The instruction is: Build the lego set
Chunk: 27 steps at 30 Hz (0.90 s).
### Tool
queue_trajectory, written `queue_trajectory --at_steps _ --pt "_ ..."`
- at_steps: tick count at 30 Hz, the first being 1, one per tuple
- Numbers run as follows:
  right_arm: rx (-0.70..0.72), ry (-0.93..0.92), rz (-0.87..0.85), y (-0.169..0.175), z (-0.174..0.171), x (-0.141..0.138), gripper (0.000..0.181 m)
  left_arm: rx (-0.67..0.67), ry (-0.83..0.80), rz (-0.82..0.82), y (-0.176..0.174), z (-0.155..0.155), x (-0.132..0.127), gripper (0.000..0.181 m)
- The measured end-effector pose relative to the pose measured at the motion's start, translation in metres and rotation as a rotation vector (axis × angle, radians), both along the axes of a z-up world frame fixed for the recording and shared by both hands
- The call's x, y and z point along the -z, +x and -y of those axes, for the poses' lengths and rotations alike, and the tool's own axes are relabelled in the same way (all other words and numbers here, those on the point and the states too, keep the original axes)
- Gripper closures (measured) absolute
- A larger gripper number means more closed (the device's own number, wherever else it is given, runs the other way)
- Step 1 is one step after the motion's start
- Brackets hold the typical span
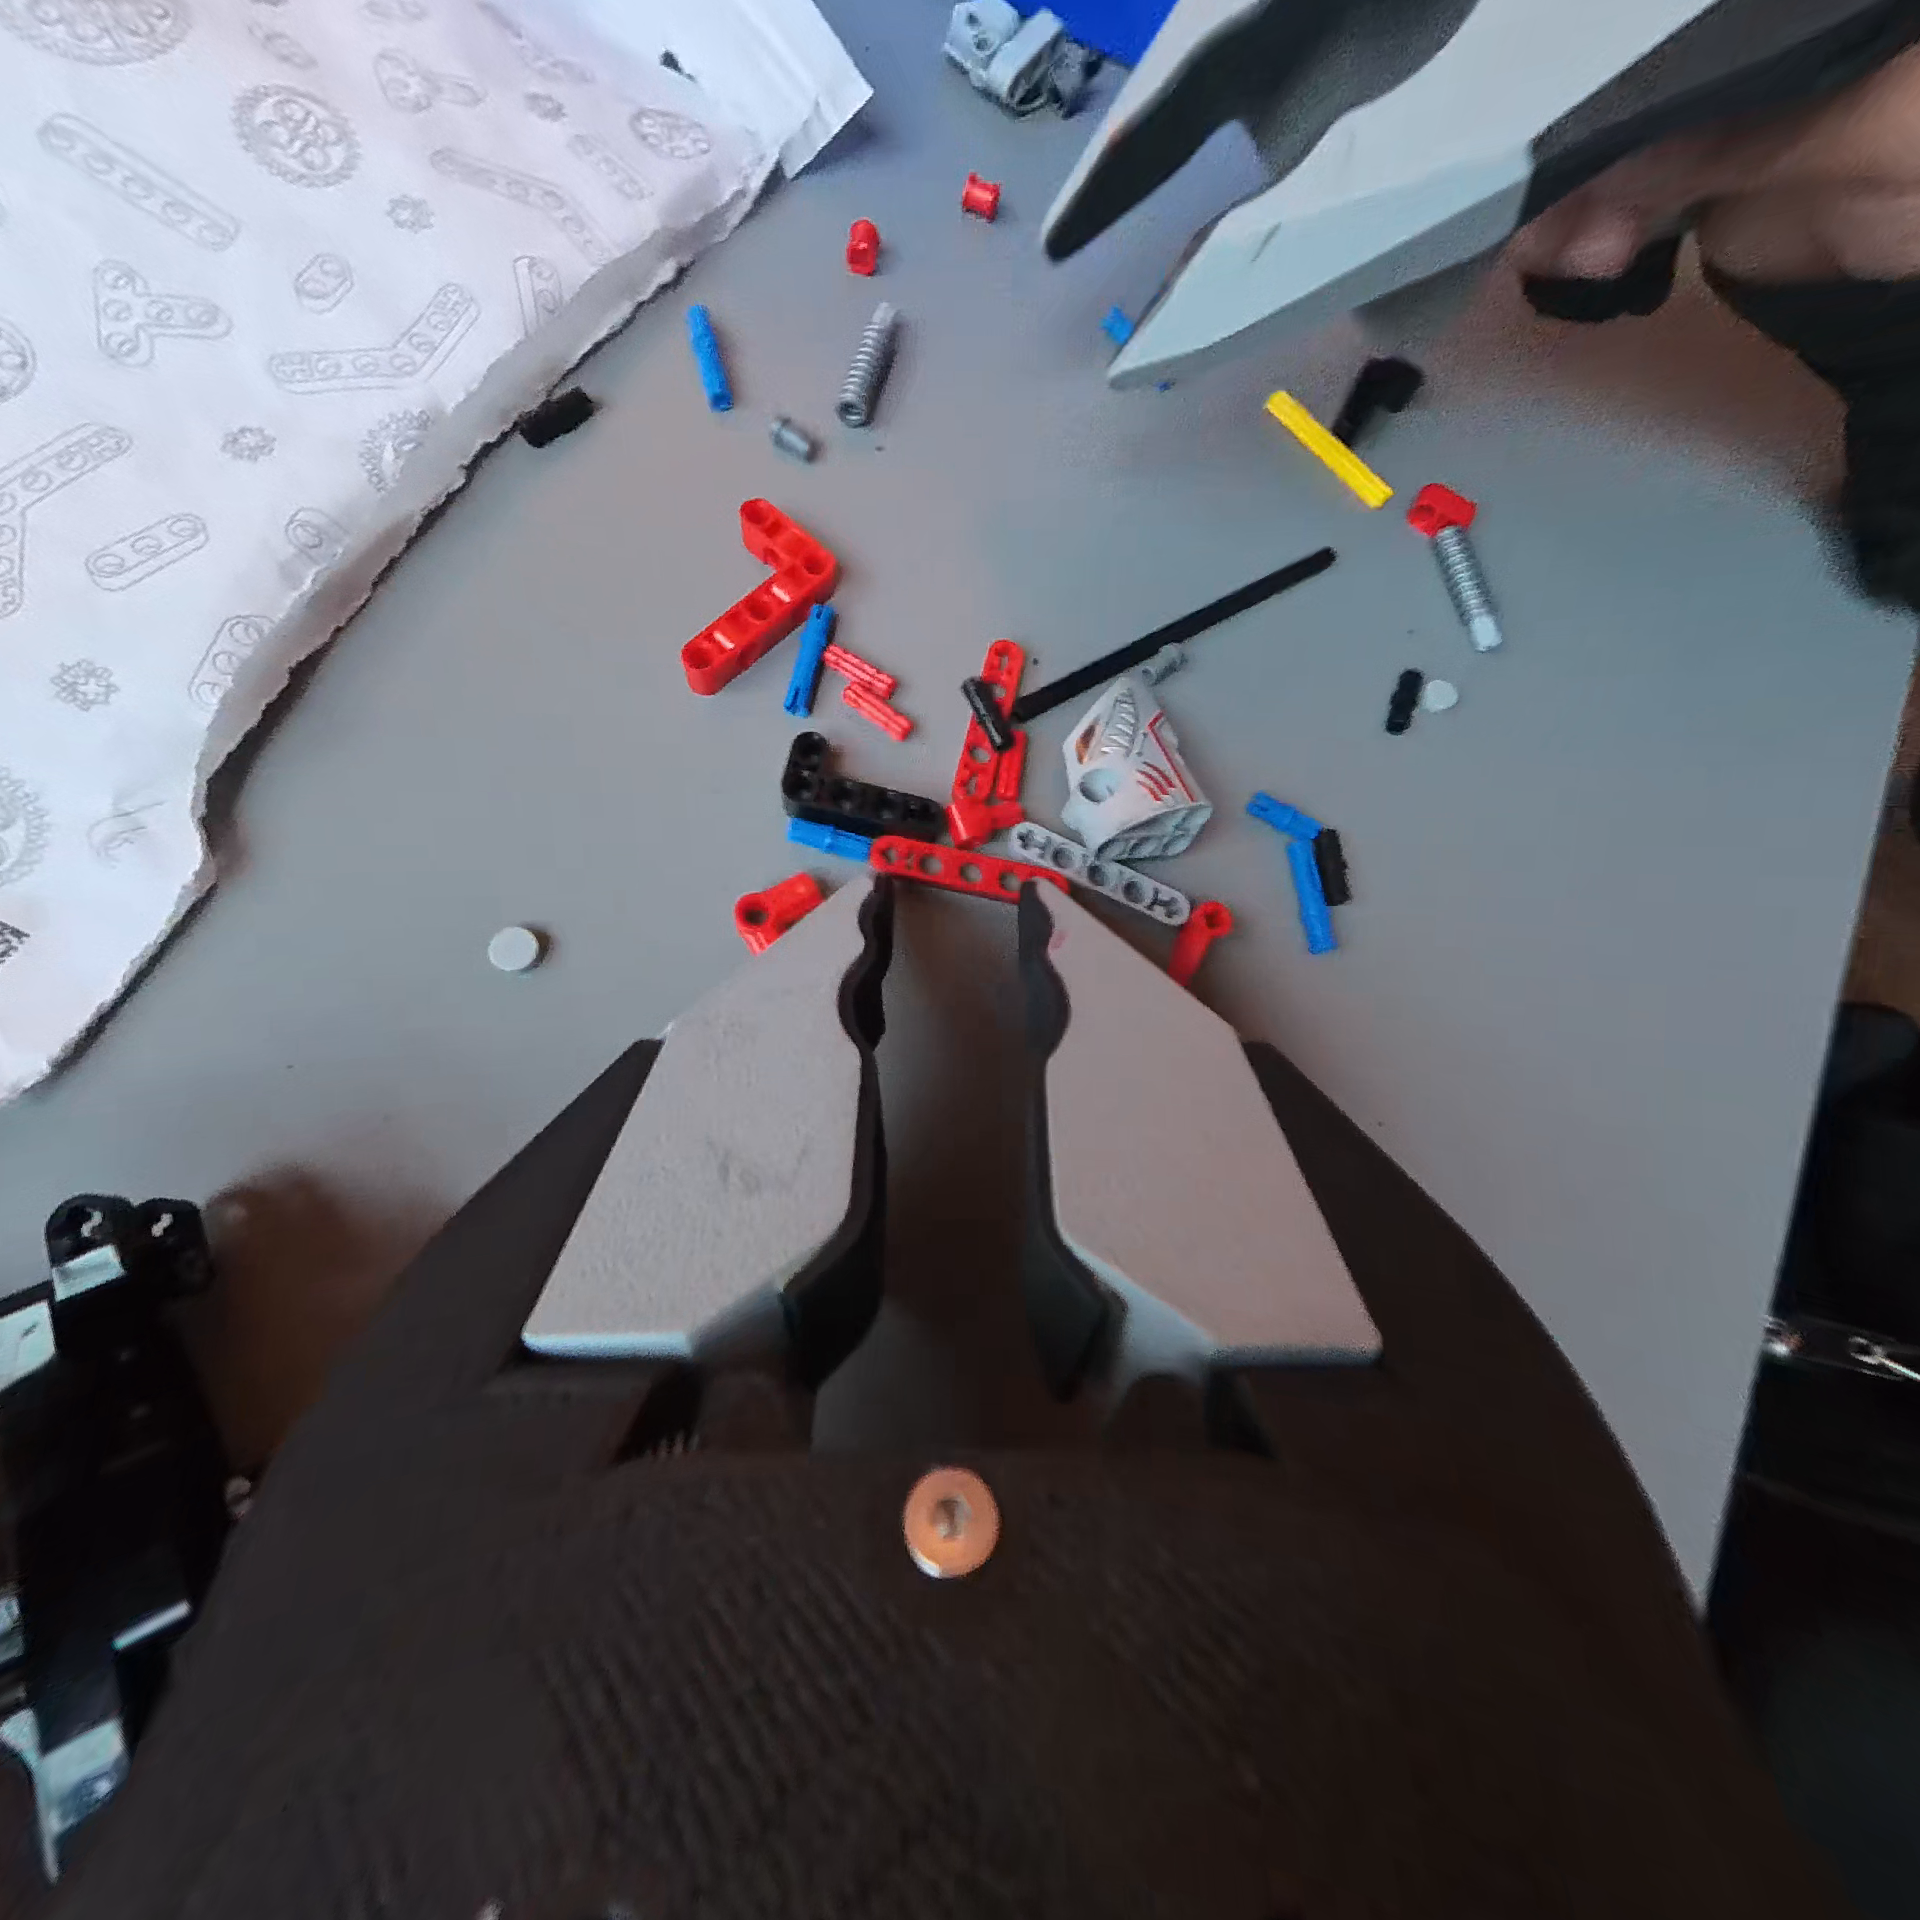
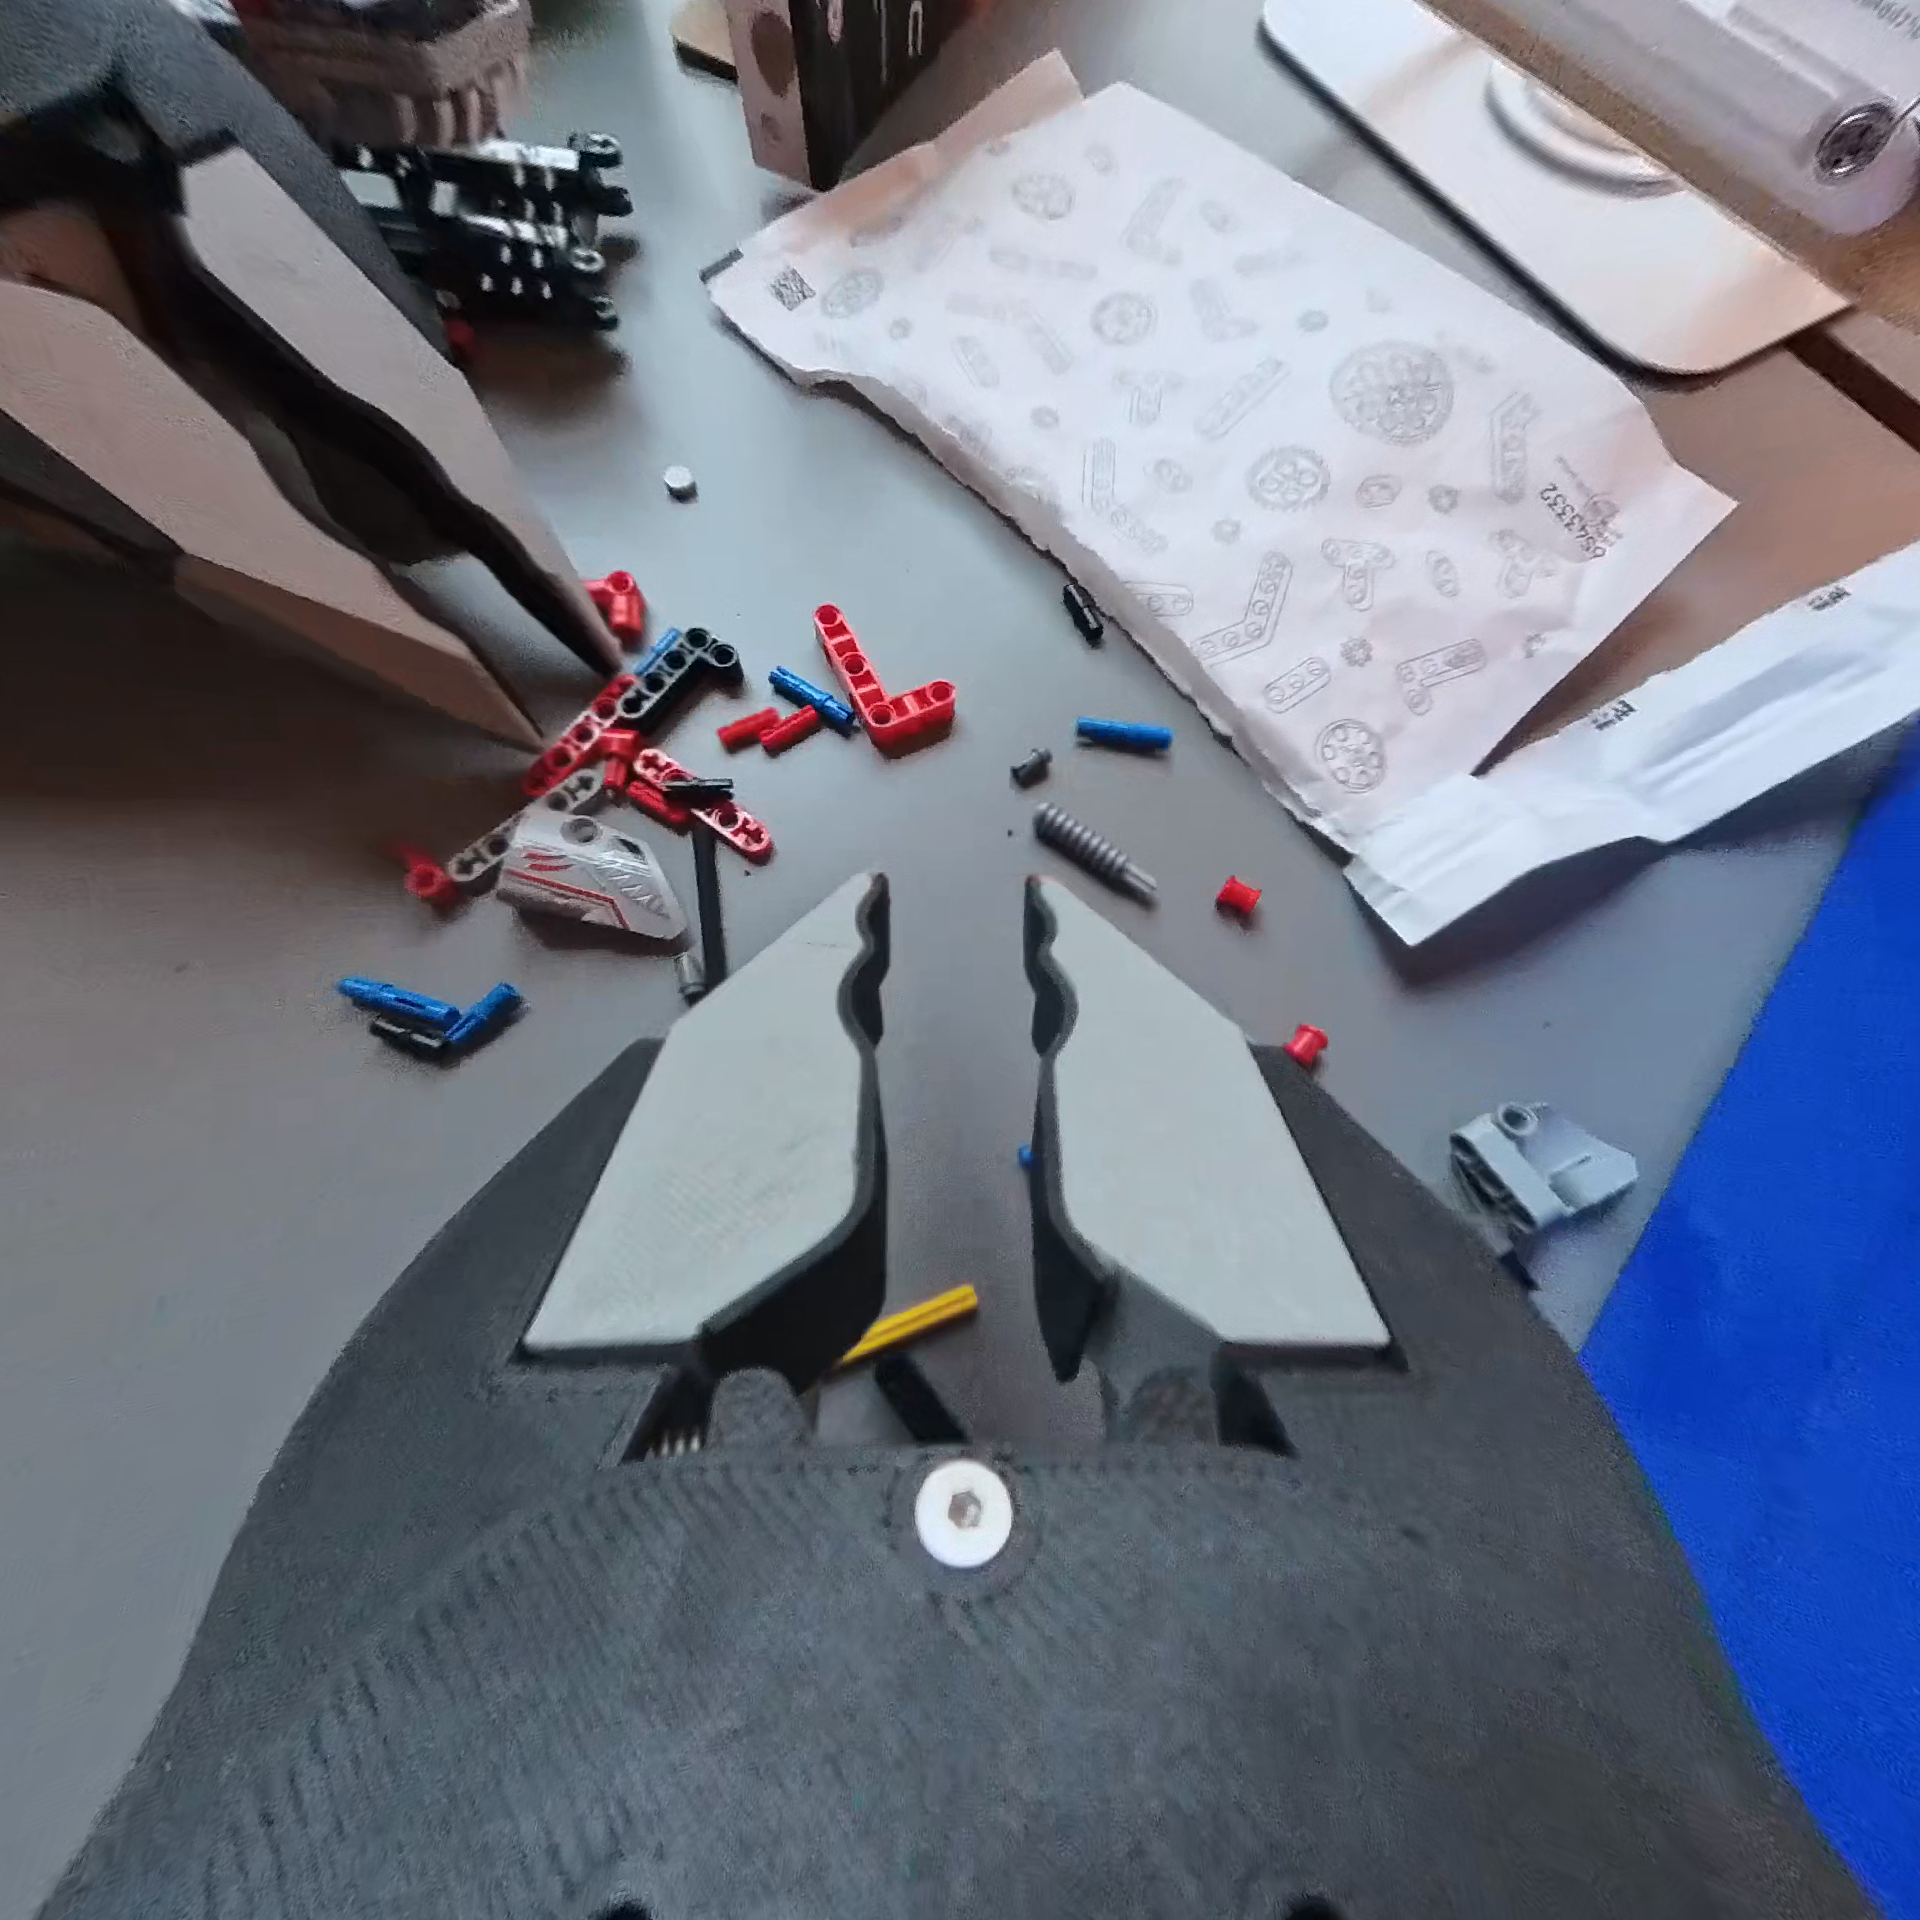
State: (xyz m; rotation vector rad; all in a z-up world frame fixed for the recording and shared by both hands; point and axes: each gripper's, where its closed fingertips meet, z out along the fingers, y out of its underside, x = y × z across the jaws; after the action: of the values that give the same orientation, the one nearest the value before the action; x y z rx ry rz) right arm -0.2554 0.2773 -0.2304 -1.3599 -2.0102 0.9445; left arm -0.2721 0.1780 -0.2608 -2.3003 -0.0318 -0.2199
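- A thin red beam (image 1: 968,871) with a row of holes lies flat on the gray table, right at the front of the pile.
- A gray beam (image 1: 1101,875) lies flat beside it, touching its end.
- A white shell piece (image 1: 1132,774) with red stripes sits just behind the gray beam.
- A red L-shaped beam (image 1: 764,597) lies flat, a little apart.
- A black L-shaped beam (image 1: 847,795) lies flat near the red pieces.
- A long black rod (image 1: 1174,636) lies slanted.
- A yellow stick (image 1: 1328,449) lies well apart.
- Blue pins (image 1: 710,356) are scattered around.
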Motion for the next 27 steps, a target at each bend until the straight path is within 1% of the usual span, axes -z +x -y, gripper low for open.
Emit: queue_trajectory --at_steps 2,4,6,8,10,12,14,18,23,27 --pt "-0.019 -0.015 -0.011 0.017 -0.002 -0.012 0.151 0.011 0.035 0.02 0.006 0.007 -0.007 0.16" --pt "-0.038 -0.049 0.006 0.039 -0.002 -0.017 0.145 0.022 0.047 0.045 0.012 0.018 -0.009 0.157" --pt "-0.042 -0.071 0.069 0.063 -0.004 -0.01 0.132 0.045 0.05 0.09 0.021 0.029 -0.01 0.152" --pt "-0.007 -0.042 0.097 0.083 -0.015 0.002 0.128 0.069 0.06 0.12 0.03 0.034 -0.012 0.147" --pt "0.029 -0.033 0.139 0.1 -0.025 0.016 0.126 0.109 0.054 0.116 0.039 0.034 -0.011 0.146" --pt "0.037 -0.086 0.159 0.108 -0.025 0.024 0.126 0.138 0.009 0.083 0.046 0.031 -0.004 0.146" --pt "0.022 -0.129 0.171 0.109 -0.017 0.03 0.126 0.181 -0.011 0.061 0.055 0.026 0.0 0.152" --pt "-0.005 -0.059 0.143 0.089 0.002 0.036 0.124 0.221 -0.019 0.064 0.066 0.009 0.001 0.16" --pt "-0.046 0.004 0.093 0.05 0.023 0.037 0.129 0.22 -0.026 0.091 0.061 -0.012 0.002 0.168" --pt "-0.11 0.027 0.091 0.039 0.037 0.037 0.129 0.212 0.007 0.101 0.059 -0.015 -0.003 0.168"
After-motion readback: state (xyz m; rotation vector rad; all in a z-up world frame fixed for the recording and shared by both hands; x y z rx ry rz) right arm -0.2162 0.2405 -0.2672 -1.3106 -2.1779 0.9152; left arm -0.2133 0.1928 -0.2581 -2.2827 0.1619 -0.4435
